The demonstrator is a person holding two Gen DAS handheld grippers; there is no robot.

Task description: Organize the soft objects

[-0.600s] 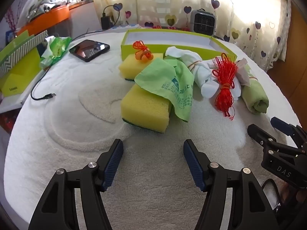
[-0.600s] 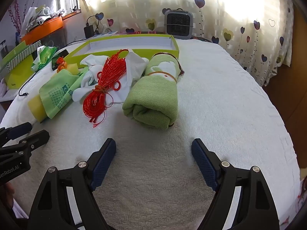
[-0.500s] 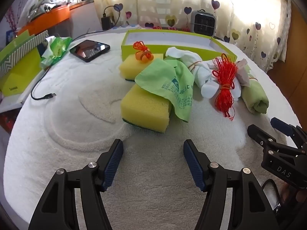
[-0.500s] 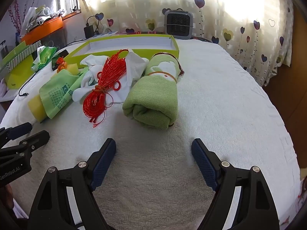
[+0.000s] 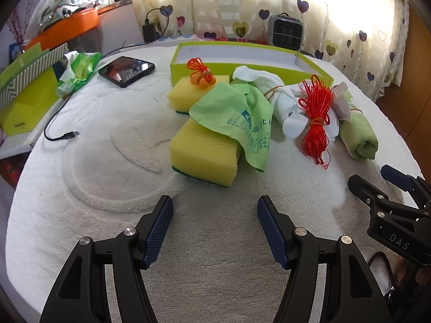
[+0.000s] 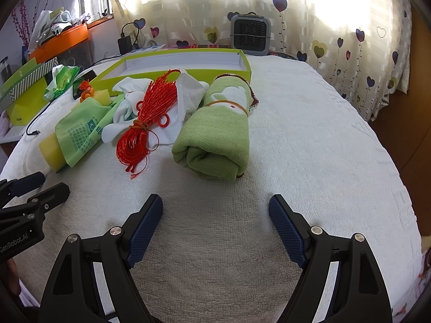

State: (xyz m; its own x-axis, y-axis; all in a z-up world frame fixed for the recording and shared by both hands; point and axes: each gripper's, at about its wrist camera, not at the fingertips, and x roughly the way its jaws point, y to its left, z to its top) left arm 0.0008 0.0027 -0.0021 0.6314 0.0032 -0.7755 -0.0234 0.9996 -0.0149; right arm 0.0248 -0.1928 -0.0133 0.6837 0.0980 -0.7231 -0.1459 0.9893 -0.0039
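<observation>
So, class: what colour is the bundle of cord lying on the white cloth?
Red cord bundle, clearest in the right wrist view.

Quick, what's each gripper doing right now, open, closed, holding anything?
Left gripper: open, holding nothing, over the white towel.
Right gripper: open, holding nothing, short of the rolled green towel.

Item count on the white towel-covered surface: two yellow sponges (image 5: 203,156) (image 5: 186,95); one green printed cloth (image 5: 237,113); one white bundle of socks (image 5: 280,99); one red cord bundle (image 5: 316,115); one small orange cord bundle (image 5: 200,74); one rolled green towel (image 6: 215,132); one lime-green open box (image 5: 242,66); one tablet (image 5: 126,70); one small heater (image 6: 250,33)
</observation>
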